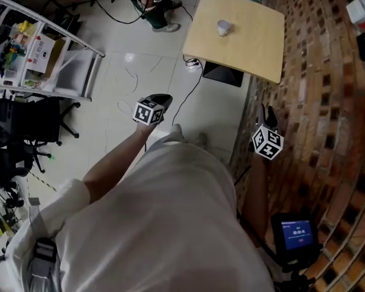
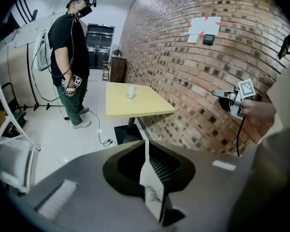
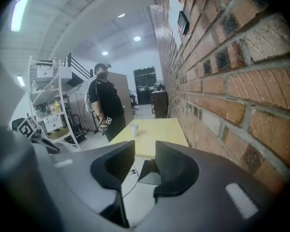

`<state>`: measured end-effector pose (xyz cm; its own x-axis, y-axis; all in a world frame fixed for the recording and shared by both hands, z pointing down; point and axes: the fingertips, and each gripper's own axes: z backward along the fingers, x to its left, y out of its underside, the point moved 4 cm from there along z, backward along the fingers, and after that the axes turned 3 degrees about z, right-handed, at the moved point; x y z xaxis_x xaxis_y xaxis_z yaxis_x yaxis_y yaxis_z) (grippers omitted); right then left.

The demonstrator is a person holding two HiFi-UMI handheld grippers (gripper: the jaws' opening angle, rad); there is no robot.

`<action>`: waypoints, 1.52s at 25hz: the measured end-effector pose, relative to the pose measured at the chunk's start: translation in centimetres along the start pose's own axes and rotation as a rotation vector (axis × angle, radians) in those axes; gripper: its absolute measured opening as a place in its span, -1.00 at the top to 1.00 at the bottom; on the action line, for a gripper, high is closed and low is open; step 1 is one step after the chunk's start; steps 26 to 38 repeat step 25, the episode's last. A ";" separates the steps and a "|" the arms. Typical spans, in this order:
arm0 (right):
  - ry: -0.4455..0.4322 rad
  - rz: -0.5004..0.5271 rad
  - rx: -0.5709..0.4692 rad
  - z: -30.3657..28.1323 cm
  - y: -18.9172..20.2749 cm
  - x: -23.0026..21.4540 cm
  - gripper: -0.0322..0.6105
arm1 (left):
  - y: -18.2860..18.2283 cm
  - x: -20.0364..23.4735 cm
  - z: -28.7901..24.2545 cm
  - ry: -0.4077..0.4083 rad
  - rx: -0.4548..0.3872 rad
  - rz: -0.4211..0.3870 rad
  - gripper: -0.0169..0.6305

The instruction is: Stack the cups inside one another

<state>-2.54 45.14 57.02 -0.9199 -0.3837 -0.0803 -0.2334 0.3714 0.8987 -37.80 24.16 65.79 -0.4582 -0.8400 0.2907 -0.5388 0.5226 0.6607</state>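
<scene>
Brick wall (image 1: 328, 102) fills the right side of the head view from top to bottom, and pale tiled floor (image 1: 140, 72) covers the middle and upper left. Next in size, a yellow square table (image 1: 255, 47) stands against that wall in the upper centre-right, on a dark base. A white shelving rack (image 1: 61, 53) loaded with boxes takes the upper left corner, with a black office chair (image 1: 24, 123) just below it. A person in black clothes (image 2: 67, 57) stands on the floor at the upper left of the left gripper view, left of the table. The left gripper (image 2: 146, 144), near the centre of the head view, has its jaws drawn together with only a sliver between them and nothing held. The right gripper (image 3: 144, 151), close to the bricks at centre right, has its jaws standing apart with nothing between them. Smallest, a pale cup (image 1: 224, 27) sits upright on the tabletop near the top edge, well apart from both grippers; whether it is one cup or several nested cannot be told.
</scene>
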 end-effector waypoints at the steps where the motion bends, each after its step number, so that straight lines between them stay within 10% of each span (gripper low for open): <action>1: 0.001 0.006 0.029 0.1 0.7 0.2 0.55 | 0.3 0.2 0.0 0.001 0.003 -0.002 0.82; 13: -0.058 -0.025 0.036 0.6 0.4 3.4 0.61 | -1.4 -0.2 -0.7 0.067 -0.050 0.069 0.77; 25: -0.384 -0.346 -0.134 4.5 -7.0 9.8 0.67 | -10.4 -19.2 -1.8 0.700 -0.200 0.035 0.46; 38: -0.384 -0.346 -0.134 4.5 -7.0 9.8 0.67 | -10.4 -19.2 -1.8 0.700 -0.200 0.035 0.46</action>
